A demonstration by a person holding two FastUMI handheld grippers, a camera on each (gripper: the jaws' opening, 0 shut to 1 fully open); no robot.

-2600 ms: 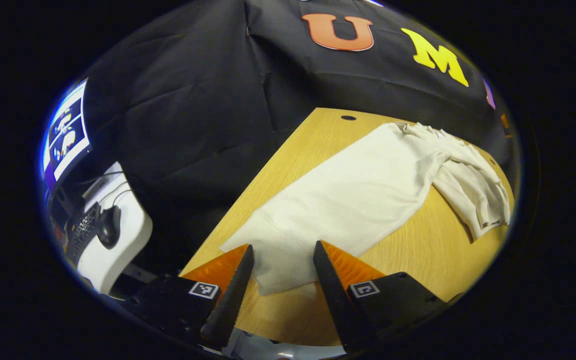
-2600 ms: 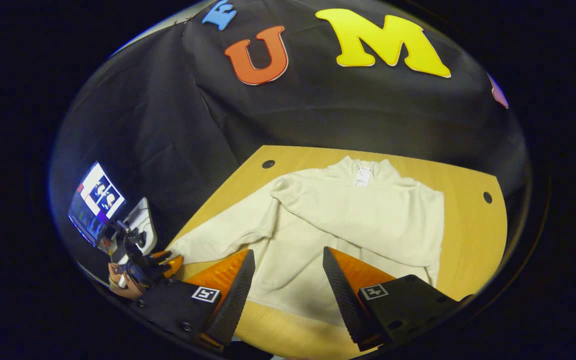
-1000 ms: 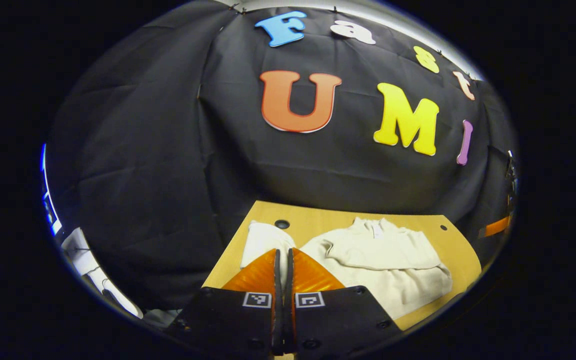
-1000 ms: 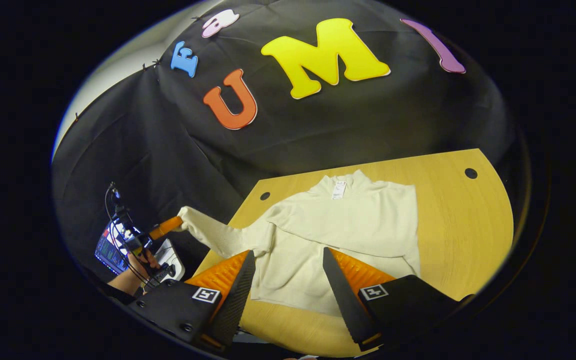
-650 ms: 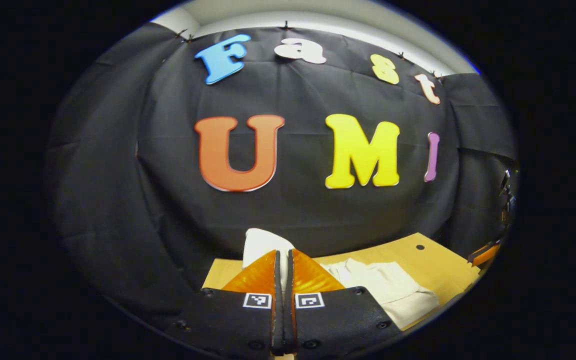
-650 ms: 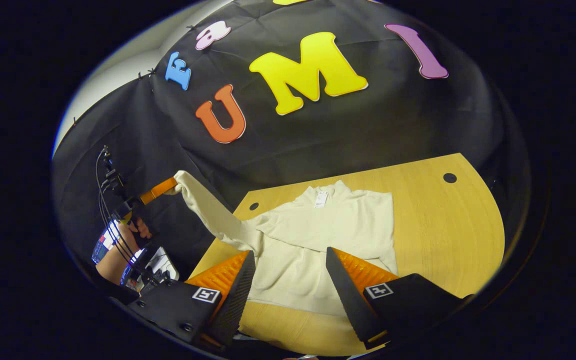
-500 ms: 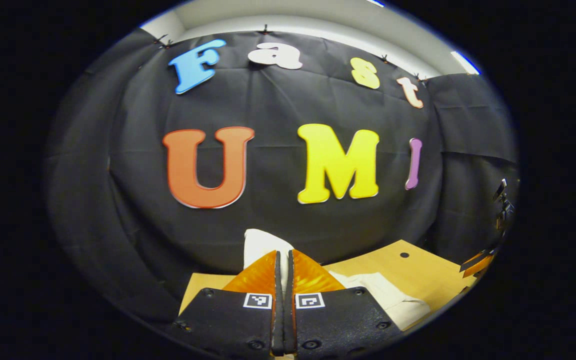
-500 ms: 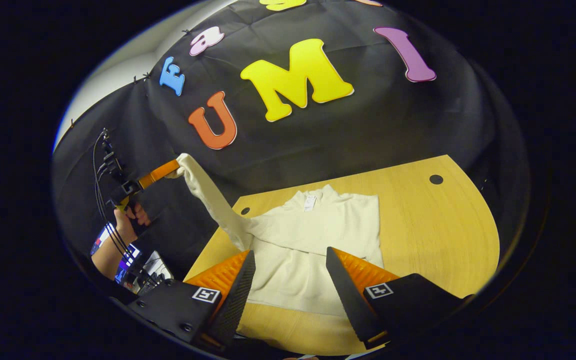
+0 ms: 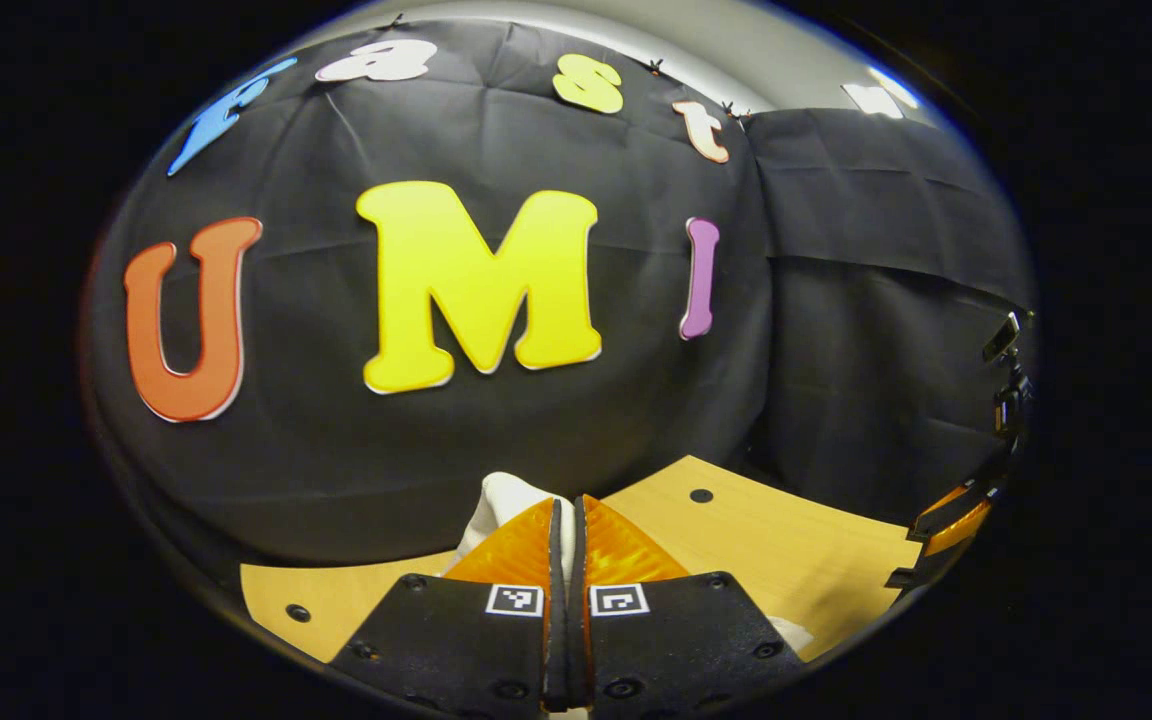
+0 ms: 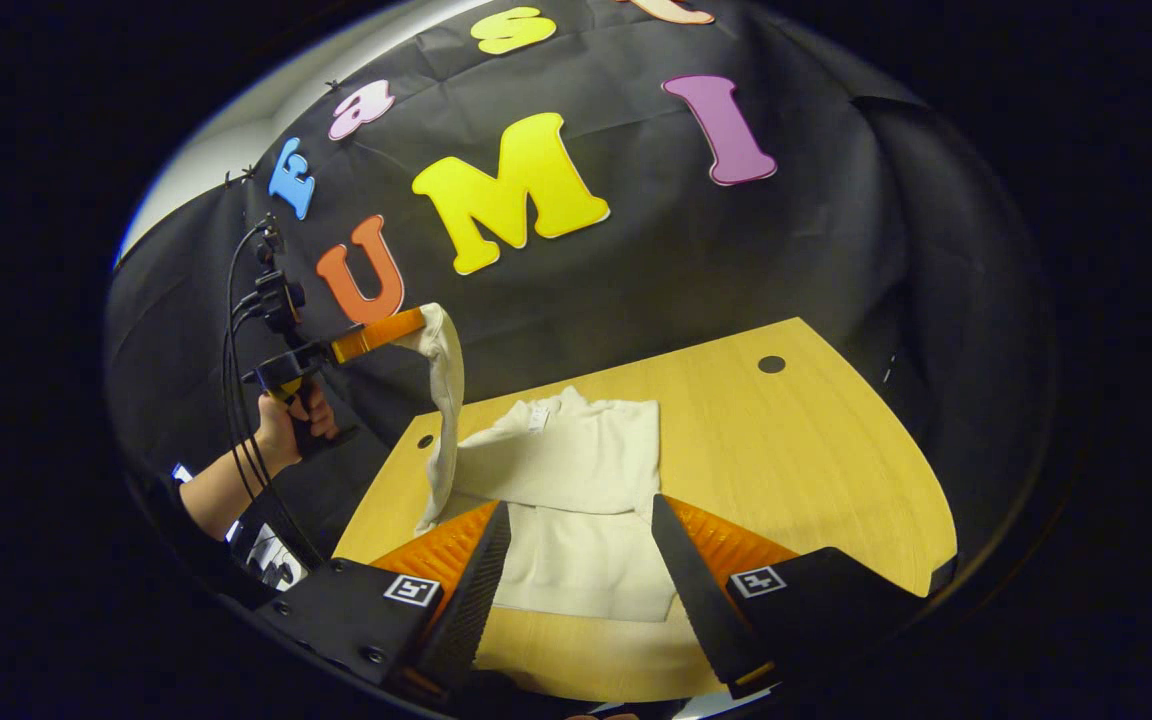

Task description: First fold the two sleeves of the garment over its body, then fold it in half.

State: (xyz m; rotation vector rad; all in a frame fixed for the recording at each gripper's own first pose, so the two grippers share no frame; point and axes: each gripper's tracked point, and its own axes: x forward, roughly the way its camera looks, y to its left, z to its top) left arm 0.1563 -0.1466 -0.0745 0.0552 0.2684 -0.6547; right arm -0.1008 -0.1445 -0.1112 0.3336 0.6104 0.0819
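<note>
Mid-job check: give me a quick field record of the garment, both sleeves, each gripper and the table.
garment: cream top lying on the table, collar toward the booth wall
one sleeve: already folded across the body
other sleeve: lifted above the table's edge, hanging from its cuff
left gripper: jaws shut on the sleeve cuff
right gripper: jaws open, holding nothing, near the hem
table: wooden top

The left gripper (image 10: 414, 327), clamped on the sweater's sleeve (image 10: 446, 400), has lifted it off the table (image 10: 816, 460) and swung it rightward above the body.
</note>
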